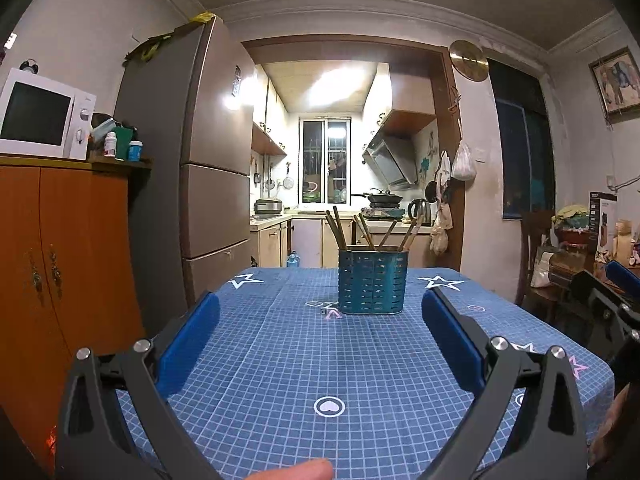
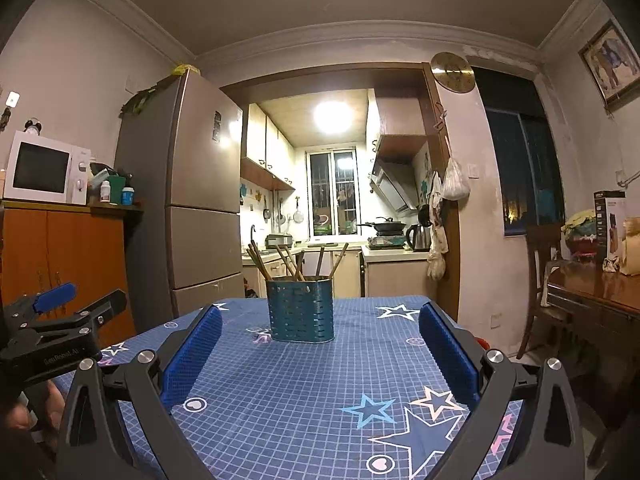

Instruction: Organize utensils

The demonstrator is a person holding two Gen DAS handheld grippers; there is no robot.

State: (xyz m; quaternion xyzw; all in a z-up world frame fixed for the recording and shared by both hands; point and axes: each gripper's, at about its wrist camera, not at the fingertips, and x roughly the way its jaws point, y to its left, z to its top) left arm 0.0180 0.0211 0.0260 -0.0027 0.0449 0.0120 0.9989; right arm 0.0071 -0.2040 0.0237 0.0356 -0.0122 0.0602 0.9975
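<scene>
Both grippers: left gripper (image 1: 320,320) and right gripper (image 2: 320,332) spread wide, holding nothing.
Chopsticks (image 1: 360,232): upright in teal perforated holder (image 1: 373,282), mid-tablecloth (image 1: 280,360).
Approach: likely descend over one stick, pinch near its top.

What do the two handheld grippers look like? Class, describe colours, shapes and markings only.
The left gripper and the right gripper match: black angular frames with triangular cut-outs, round silver pivot bolts, and long blue textured finger pads. The right wrist view shows faint lettering on the left gripper's black body. No cables show.
</scene>
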